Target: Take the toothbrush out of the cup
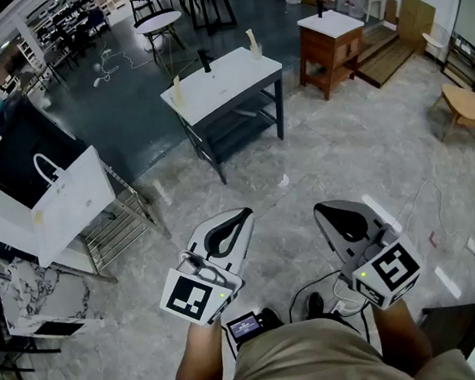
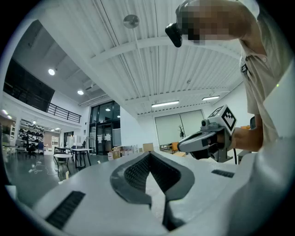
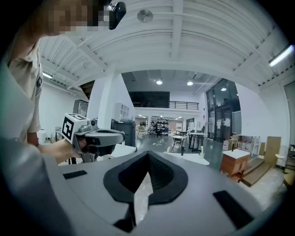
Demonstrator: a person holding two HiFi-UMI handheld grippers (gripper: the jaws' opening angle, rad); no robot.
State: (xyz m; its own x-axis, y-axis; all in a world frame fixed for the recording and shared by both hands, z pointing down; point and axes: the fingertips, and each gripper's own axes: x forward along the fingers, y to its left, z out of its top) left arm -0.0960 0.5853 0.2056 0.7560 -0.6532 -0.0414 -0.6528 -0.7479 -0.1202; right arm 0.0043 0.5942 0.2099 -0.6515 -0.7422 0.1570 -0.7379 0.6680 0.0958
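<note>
A: Judging progress: none to speak of. Standing well apart from the white-topped bench (image 1: 234, 80), with open floor between.

B: And the tongs?

A: Pressed together, both pairs. Left tongs (image 1: 242, 218) and right tongs (image 1: 322, 211) held out side by side ahead of the body, roughly level, gripping nothing.

B: Whereabouts of the toothbrush?

A: Probably the pale stick (image 1: 251, 38) poking up from a small cup (image 1: 254, 52) at the far right edge of the bench. Too small to be sure, though. Similar pale upright (image 1: 178, 88) at the near left corner too, plus a dark tap-like fixture (image 1: 204, 60) between them.

B: So, nothing lifted out yet?

A: Nothing. Upright in its cup, untouched, by the look of it.

B: Left to do, then?

A: Everything: walking over to the bench, opening one pair of tongs, closing on the handle above the rim, drawing it straight up and clear. Perhaps steadying the cup with the other pair, to keep it from tipping.
</note>
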